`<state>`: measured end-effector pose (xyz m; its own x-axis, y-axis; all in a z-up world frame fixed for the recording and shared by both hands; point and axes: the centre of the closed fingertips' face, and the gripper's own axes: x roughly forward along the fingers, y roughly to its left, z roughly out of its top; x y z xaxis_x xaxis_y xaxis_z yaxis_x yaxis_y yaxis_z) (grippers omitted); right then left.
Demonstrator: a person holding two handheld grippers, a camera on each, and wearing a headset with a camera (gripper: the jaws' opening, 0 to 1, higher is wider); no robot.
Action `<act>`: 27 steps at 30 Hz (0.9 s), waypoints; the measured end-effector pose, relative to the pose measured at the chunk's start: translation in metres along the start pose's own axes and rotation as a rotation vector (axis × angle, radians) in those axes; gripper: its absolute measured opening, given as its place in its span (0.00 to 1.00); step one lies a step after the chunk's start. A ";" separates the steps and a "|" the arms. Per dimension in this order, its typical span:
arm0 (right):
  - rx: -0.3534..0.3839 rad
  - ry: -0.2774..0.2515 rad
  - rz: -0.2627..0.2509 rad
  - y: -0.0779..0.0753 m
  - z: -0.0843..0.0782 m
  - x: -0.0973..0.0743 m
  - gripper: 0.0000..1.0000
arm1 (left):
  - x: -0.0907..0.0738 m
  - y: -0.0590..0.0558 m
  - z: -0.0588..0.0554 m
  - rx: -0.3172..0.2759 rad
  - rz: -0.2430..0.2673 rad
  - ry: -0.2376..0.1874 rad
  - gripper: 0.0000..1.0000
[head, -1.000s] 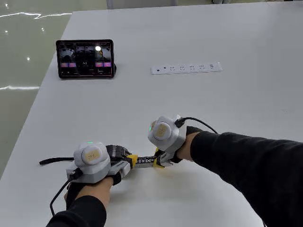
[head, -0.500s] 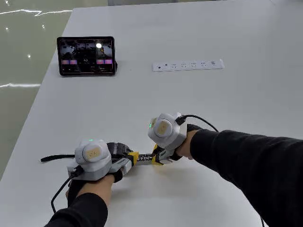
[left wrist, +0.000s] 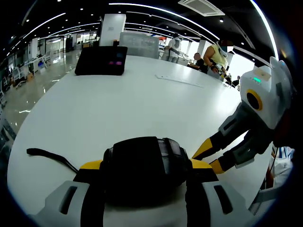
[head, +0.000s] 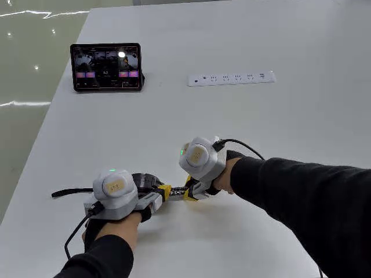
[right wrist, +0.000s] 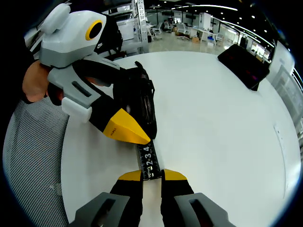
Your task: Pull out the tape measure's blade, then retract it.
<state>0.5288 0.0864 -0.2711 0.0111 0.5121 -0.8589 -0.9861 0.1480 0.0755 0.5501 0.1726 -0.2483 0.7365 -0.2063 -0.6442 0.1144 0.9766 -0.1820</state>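
**A:** Item: tape measure (head: 145,180). Location?

**B:** Near edge of the tabletop (head: 261,127), low over it; whether it touches, cannot tell. Case (left wrist: 144,168) in the left gripper (head: 157,196), jaws clamped on its two sides. A short run of blade (right wrist: 147,161) leads to the right gripper (right wrist: 151,176), jaws closed on the blade's end.

**A:** Materials, shapes?

**B:** Case: black, rounded, ribbed shell, probably rubbery. A black strap (left wrist: 47,154) trails off it. Blade: thin dark strip, white numerals.

**A:** Handling?

**B:** Case: judged compact, fairly weighty, grippy. Hold it across the sides. Blade: judged light, slick and sharp-edged. It should be stiff when short and liable to buckle when long, with a spring tugging back. Hold it at the end, draw it straight, and let it return slowly.
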 end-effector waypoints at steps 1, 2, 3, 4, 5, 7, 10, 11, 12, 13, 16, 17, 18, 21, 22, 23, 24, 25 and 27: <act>0.002 0.005 0.000 0.000 0.001 0.001 0.10 | 0.000 0.000 0.000 -0.001 0.001 0.000 0.65; 0.002 0.009 0.000 0.000 0.001 0.001 0.10 | 0.000 0.000 0.000 -0.001 0.001 0.000 0.65; -0.002 0.012 0.000 0.001 0.002 0.002 0.10 | 0.000 0.000 0.000 0.000 0.001 -0.001 0.65; -0.004 0.014 0.000 0.001 0.002 0.002 0.10 | 0.000 0.000 0.000 -0.001 0.001 -0.001 0.65; -0.005 0.015 0.002 0.000 0.002 0.002 0.10 | 0.000 0.000 0.000 -0.001 0.001 0.000 0.65; 0.011 0.011 0.005 0.001 0.003 0.002 0.10 | 0.000 0.000 0.000 -0.002 0.000 0.000 0.65; 0.007 0.012 0.005 0.001 0.004 0.003 0.10 | 0.000 0.000 0.000 -0.002 0.001 0.000 0.65; 0.009 0.015 0.005 0.002 0.005 0.003 0.10 | 0.000 0.000 0.000 -0.003 0.001 0.000 0.65; 0.008 0.014 0.006 0.002 0.005 0.004 0.10 | 0.000 0.000 0.000 -0.003 0.000 0.000 0.65; 0.008 0.015 0.006 0.002 0.006 0.004 0.10 | 0.000 0.000 0.000 -0.003 0.000 0.000 0.65; 0.007 0.014 0.007 0.002 0.007 0.005 0.10 | 0.000 0.000 0.000 -0.004 -0.001 0.001 0.65; 0.008 0.012 0.007 0.002 0.007 0.005 0.10 | 0.000 0.000 0.000 -0.004 -0.001 0.001 0.65; 0.011 0.011 0.008 0.002 0.008 0.005 0.10 | 0.000 0.000 0.000 -0.004 -0.001 0.000 0.65; 0.006 0.009 0.009 0.002 0.010 0.007 0.10 | 0.001 0.000 0.001 -0.005 0.000 -0.001 0.65; 0.006 0.009 0.010 0.002 0.011 0.007 0.10 | 0.001 0.000 0.001 -0.005 0.000 -0.002 0.65; 0.004 0.009 0.009 0.002 0.011 0.007 0.10 | 0.001 0.000 0.001 -0.005 0.000 -0.002 0.65; 0.001 0.009 0.010 0.002 0.011 0.007 0.10 | 0.001 0.000 0.001 -0.005 0.000 -0.002 0.65; 0.003 0.009 0.011 0.002 0.012 0.008 0.10 | 0.001 0.000 0.001 -0.006 0.000 -0.001 0.65; 0.008 0.006 0.013 0.002 0.013 0.008 0.10 | 0.001 0.000 0.001 -0.007 -0.001 -0.002 0.65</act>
<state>0.5291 0.1020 -0.2715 -0.0029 0.5090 -0.8608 -0.9848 0.1481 0.0909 0.5512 0.1729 -0.2485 0.7375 -0.2071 -0.6428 0.1103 0.9760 -0.1879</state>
